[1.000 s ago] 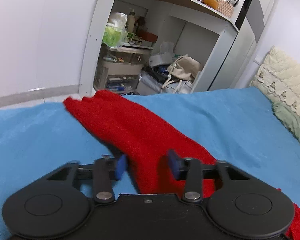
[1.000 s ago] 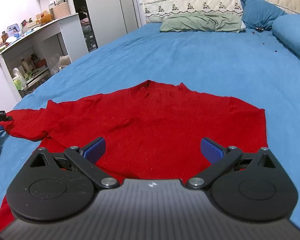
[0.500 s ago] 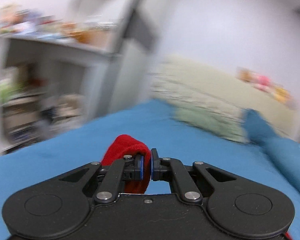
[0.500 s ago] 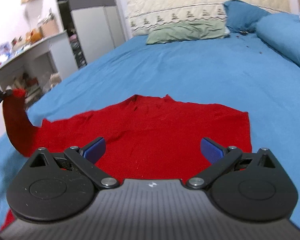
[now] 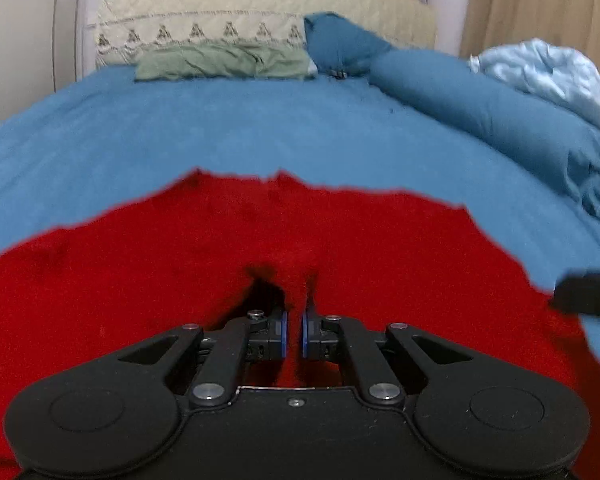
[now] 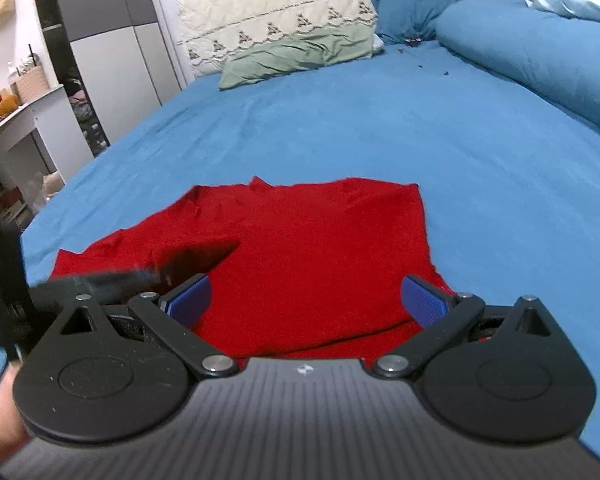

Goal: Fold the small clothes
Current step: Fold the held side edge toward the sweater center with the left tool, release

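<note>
Red sweater (image 6: 312,248) lies flat on the blue bed (image 6: 340,120), near the foot end, neckline toward the green pillow (image 6: 300,56). Working left to right across the sweater:

Left: a second ago the sleeve stuck out sideways toward the white desk (image 6: 24,120). Your left tongs (image 5: 294,338) closed on its end and carried it over the body. They're now pinched narrow on a strip of red knit, above the middle of the chest. So the first sleeve fold is nearly done; my read is you only need to lay it down and release.

Middle: body panel is flat, with a slight ridge along the hem nearest you.

Right: your right tongs (image 6: 306,300) stand wide, empty, hovering above the hem. Right edge of the sweater looks straight; I can't tell whether that sleeve is tucked under.

Room: bare sheet all round the sweater. The rolled blue duvet (image 6: 540,44) sits well right of it.
</note>
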The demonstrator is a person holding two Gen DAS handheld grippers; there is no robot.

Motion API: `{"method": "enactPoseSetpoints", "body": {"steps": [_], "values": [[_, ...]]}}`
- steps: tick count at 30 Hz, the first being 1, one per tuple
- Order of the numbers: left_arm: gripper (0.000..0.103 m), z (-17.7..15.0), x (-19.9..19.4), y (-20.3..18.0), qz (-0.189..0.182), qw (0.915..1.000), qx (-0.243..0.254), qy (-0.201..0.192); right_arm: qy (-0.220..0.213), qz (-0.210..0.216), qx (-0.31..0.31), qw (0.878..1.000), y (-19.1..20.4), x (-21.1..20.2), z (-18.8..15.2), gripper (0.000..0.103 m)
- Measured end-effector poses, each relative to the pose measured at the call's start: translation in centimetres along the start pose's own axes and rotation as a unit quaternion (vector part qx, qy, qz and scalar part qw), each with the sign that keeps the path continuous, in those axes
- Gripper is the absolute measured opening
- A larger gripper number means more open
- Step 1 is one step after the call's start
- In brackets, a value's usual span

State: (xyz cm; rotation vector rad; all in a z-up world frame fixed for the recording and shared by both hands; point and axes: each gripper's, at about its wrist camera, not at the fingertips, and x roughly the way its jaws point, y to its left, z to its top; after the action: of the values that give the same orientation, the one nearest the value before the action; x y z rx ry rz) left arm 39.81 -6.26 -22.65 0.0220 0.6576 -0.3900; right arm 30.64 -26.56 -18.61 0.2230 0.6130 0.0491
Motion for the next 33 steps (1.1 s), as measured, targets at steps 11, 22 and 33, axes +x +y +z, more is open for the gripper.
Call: {"method": "enactPoseSetpoints", "body": {"steps": [11,22,33], "values": [[0.095,-2.7,-10.9,5.0,0.124,0.9904,0.0,-0.061,0.0,0.033,-0.085,0.996,4.6,2.3,1.9,0.103],[0.076,-7.3,-10.6,11.1,0.18,0.9803,-0.082,0.0,0.02,0.009,-0.313,0.949,15.2,11.6,-0.7,0.058],[0.071,-7.9,-11.0,12.5,0.181,0.9782,-0.101,-0.014,0.028,0.003,-0.035,0.999,4.3,8.1,-0.6,0.04]]}}
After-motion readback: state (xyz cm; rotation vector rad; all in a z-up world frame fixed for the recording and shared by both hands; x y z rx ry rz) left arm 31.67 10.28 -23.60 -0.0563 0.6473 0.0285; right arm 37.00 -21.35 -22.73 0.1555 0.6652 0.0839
